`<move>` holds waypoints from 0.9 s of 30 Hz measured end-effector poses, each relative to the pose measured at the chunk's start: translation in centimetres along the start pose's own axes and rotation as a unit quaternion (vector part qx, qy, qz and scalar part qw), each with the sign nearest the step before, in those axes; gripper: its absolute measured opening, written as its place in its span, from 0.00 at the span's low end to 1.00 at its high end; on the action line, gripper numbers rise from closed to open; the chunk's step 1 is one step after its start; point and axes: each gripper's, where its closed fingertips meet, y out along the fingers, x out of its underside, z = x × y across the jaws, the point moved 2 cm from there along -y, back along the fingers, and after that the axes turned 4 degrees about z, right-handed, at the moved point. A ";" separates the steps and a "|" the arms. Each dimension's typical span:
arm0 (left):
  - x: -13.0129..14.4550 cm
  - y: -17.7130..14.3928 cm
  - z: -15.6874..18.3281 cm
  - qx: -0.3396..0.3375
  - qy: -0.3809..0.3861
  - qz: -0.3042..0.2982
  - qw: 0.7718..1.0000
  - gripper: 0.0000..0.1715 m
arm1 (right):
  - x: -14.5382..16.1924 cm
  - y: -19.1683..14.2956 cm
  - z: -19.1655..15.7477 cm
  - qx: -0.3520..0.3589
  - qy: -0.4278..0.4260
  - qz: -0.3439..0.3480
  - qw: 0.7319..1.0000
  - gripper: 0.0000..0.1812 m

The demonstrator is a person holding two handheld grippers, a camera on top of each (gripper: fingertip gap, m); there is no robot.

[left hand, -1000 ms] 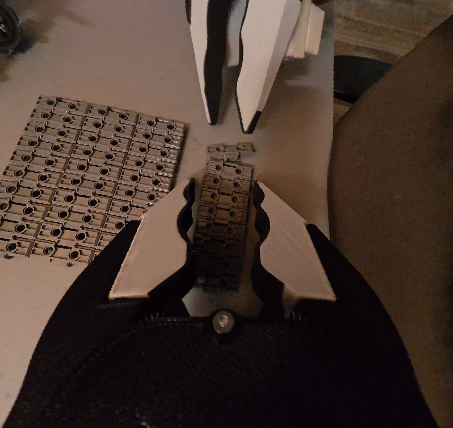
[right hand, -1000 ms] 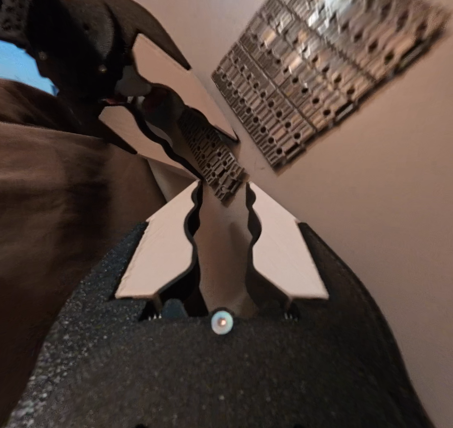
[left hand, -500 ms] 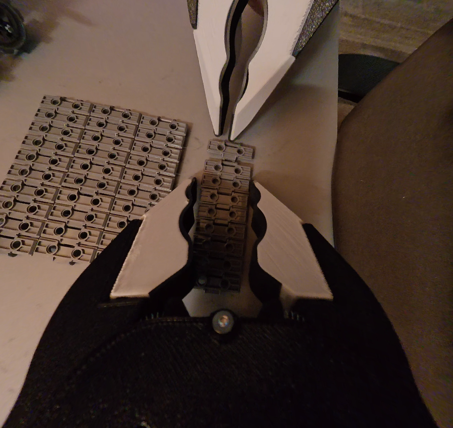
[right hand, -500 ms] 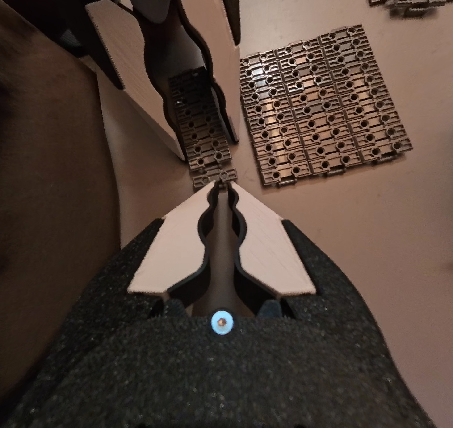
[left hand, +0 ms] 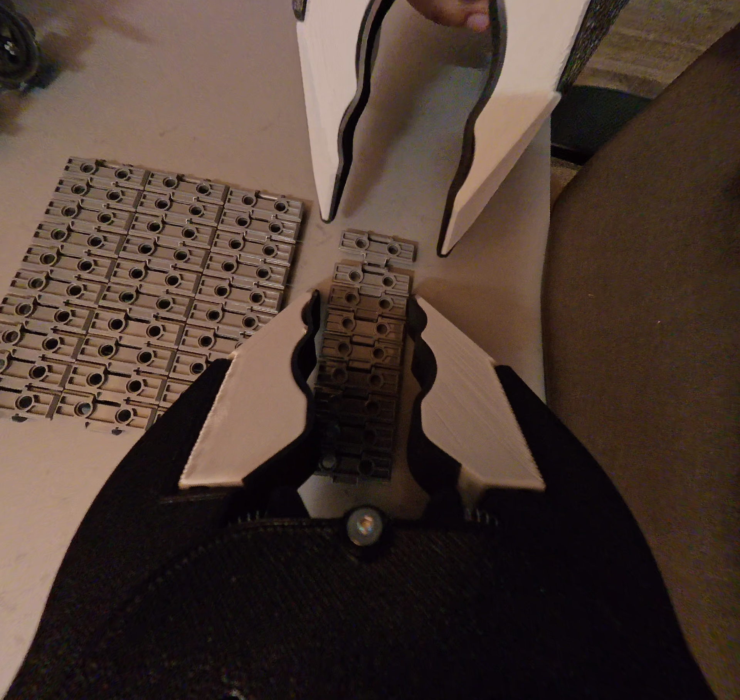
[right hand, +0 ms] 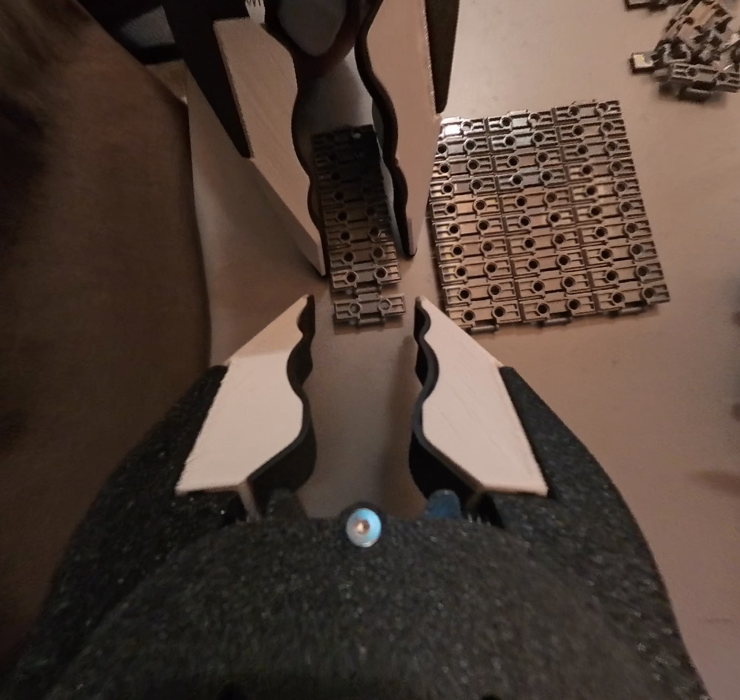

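A strip of joined grey plastic links (left hand: pixel 362 360) lies on the pale table (left hand: pixel 200 92). My left gripper (left hand: pixel 364 296) straddles the strip, pads pressed against its two sides. It also shows in the right wrist view (right hand: pixel 360 256), closed on the strip (right hand: pixel 356 216). One loose grey link (left hand: pixel 376 246) lies just past the strip's far end, with a small gap. My right gripper (right hand: pixel 362 300) is open, its tips either side of that link (right hand: pixel 368 309). In the left wrist view the right gripper (left hand: pixel 384 236) points down at the link.
A wide mat of joined grey links (left hand: pixel 152 288) lies left of the strip (right hand: pixel 548 220). A heap of loose links (right hand: pixel 700 40) sits farther off. A dark object (left hand: pixel 12 56) is at the far left. A person's brown-clad leg (left hand: pixel 640 320) borders the table edge. My left and right fingertips are right by each other.
My right gripper went from nearly shut above the loose link to wide open with its tips beside it. The loose link now lies straight at the strip's end. My left gripper closed slightly onto the strip.
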 end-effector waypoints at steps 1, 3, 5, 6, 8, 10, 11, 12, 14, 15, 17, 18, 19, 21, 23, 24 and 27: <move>0.0 0.0 0.0 0.000 0.001 0.000 1.000 0.24 | 0.2 0.2 0.0 -0.002 -0.003 -0.006 1.000 0.27; 0.0 0.0 0.0 -0.002 0.003 -0.001 1.000 0.24 | 0.4 0.7 0.1 -0.010 -0.005 -0.012 1.000 0.26; 0.0 0.0 0.0 -0.002 0.004 -0.001 1.000 0.24 | 0.5 1.0 0.1 -0.012 -0.010 -0.017 1.000 0.23; 0.0 0.0 0.0 -0.001 0.003 -0.001 1.000 0.24 | 0.7 1.0 0.1 -0.012 -0.014 -0.021 1.000 0.21; 0.0 0.0 0.0 0.002 -0.001 0.000 1.000 0.24 | 0.6 0.9 0.1 -0.012 -0.019 -0.021 1.000 0.21; 0.0 0.0 0.0 0.005 -0.005 0.001 1.000 0.24 | 0.3 0.7 0.1 -0.012 -0.019 -0.008 1.000 0.21; 0.0 0.0 0.0 0.006 -0.006 0.001 1.000 0.24 | 0.1 0.6 0.1 -0.012 -0.017 0.002 1.000 0.21; 0.0 0.0 0.0 0.006 -0.007 0.001 1.000 0.24 | 0.0 0.5 0.1 -0.014 -0.015 0.011 1.000 0.21; 0.0 0.0 0.0 0.006 -0.006 0.001 1.000 0.24 | -0.1 0.5 0.0 -0.016 -0.011 0.019 1.000 0.21; 0.0 0.0 0.0 0.005 -0.005 0.000 1.000 0.24 | 0.1 0.6 0.1 -0.014 -0.012 0.016 1.000 0.21; 0.0 0.0 0.0 0.005 -0.004 0.000 1.000 0.24 | 0.4 0.9 0.1 -0.012 -0.019 0.009 1.000 0.21; 0.0 0.0 0.0 0.005 -0.004 0.000 1.000 0.24 | 0.4 1.0 0.1 -0.014 -0.022 0.006 1.000 0.21; 0.0 0.0 0.0 0.005 -0.003 0.000 1.000 0.24 | 0.4 1.1 0.1 -0.014 -0.025 0.005 1.000 0.21; 0.0 0.0 0.1 0.004 -0.002 -0.001 1.000 0.24 | 0.3 1.2 0.1 -0.016 -0.030 0.004 0.999 0.21; 0.0 0.0 0.0 0.003 -0.001 -0.001 1.000 0.24 | 0.3 1.2 0.1 -0.018 -0.033 0.001 0.999 0.21; 0.0 0.0 0.1 0.003 -0.001 -0.001 1.000 0.24 | 0.3 1.3 0.1 -0.018 -0.033 -0.001 0.999 0.21; 0.0 0.0 0.0 0.003 -0.001 -0.001 1.000 0.24 | 0.2 1.2 0.1 -0.015 -0.029 -0.004 0.999 0.22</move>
